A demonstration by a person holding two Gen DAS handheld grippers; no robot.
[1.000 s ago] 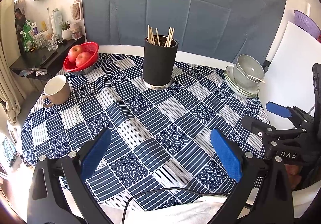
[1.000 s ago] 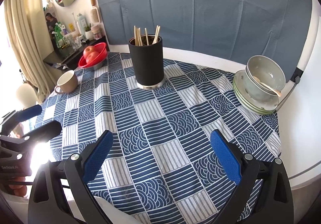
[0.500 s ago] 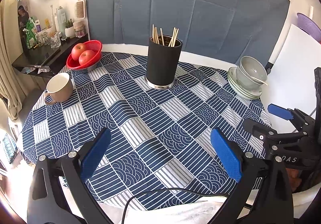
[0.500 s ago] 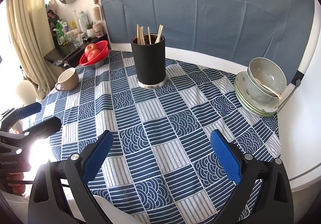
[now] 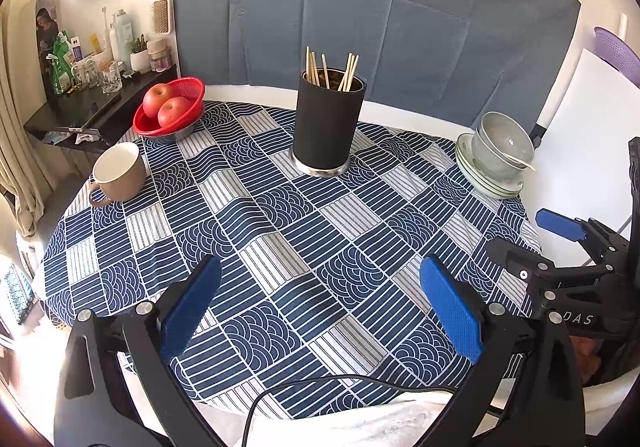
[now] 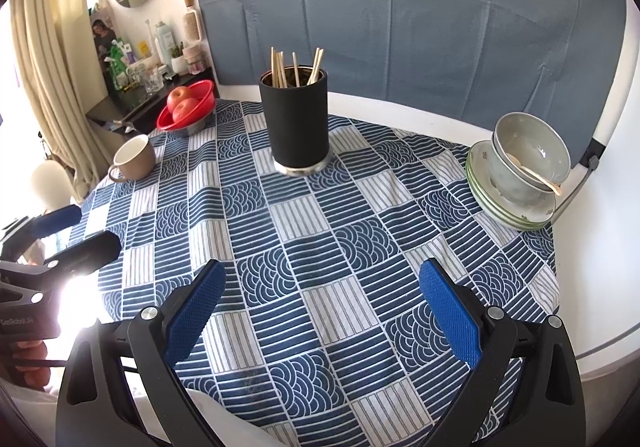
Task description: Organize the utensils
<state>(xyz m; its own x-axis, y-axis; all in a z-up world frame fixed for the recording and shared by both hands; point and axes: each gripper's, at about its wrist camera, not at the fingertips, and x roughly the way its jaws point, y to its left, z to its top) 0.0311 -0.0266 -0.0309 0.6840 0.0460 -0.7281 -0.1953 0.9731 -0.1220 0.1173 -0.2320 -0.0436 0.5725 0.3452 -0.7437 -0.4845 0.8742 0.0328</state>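
Note:
A black cylindrical holder [image 5: 327, 123] [image 6: 297, 123] stands upright at the far middle of the round table, with several wooden chopsticks [image 5: 331, 71] [image 6: 295, 67] in it. A spoon [image 6: 534, 174] [image 5: 516, 158] rests in the grey bowls [image 6: 528, 159] stacked on plates [image 5: 486, 183] at the right. My left gripper [image 5: 318, 311] is open and empty over the near table edge. My right gripper [image 6: 320, 311] is open and empty, also near the front edge. Each gripper shows at the side of the other's view.
A red basket with two apples [image 5: 170, 111] [image 6: 186, 107] and a beige mug [image 5: 118, 171] [image 6: 134, 158] sit at the left. A blue patterned cloth [image 5: 280, 231] covers the table. A dark shelf with bottles [image 5: 92, 87] stands beyond the left edge. A cable [image 5: 320, 387] lies at the front.
Both grippers have shifted a little, so the holder and dishes sit slightly differently in view. Both stay open and empty.

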